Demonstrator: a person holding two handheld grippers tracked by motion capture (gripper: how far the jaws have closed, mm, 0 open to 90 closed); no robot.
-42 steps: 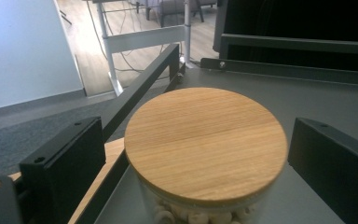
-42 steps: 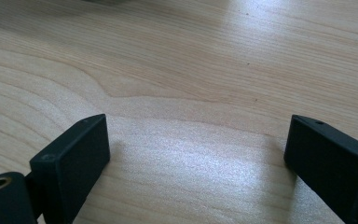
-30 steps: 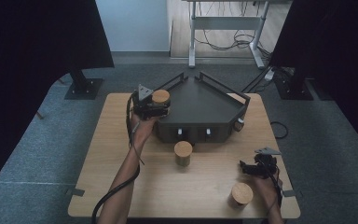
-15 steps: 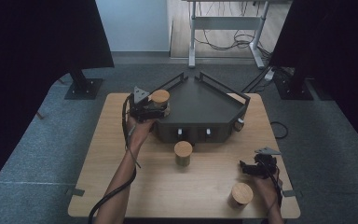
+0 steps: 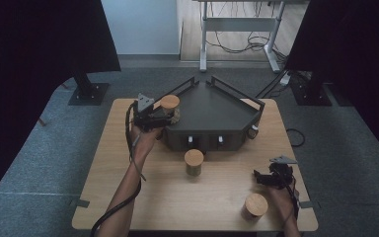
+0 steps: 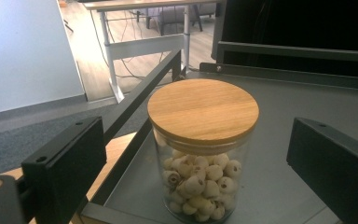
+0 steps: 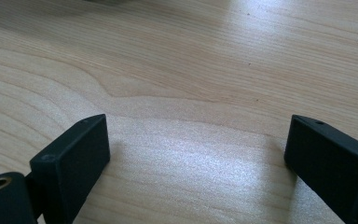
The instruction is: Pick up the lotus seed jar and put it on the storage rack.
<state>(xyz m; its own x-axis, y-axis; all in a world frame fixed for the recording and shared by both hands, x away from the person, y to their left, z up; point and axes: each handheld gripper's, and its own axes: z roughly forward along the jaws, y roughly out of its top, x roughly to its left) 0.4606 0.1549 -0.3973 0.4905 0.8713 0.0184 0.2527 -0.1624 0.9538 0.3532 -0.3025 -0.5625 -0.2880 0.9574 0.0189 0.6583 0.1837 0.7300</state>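
The left gripper (image 6: pixel 198 154) is sitting with its jaws spread wide on either side of a glass jar (image 6: pixel 202 154) standing at the corner of the dark tray (image 5: pixel 212 106), not touching it, while the right gripper (image 7: pixel 198 154) is hovering, jaws apart, over the bare wooden table (image 7: pixel 205 74).

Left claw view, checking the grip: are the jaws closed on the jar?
No, the left claw is open, both jaws standing apart from the jar, gaps on either side.

I can read no text, label, brand, number or sign on anything in front of me.
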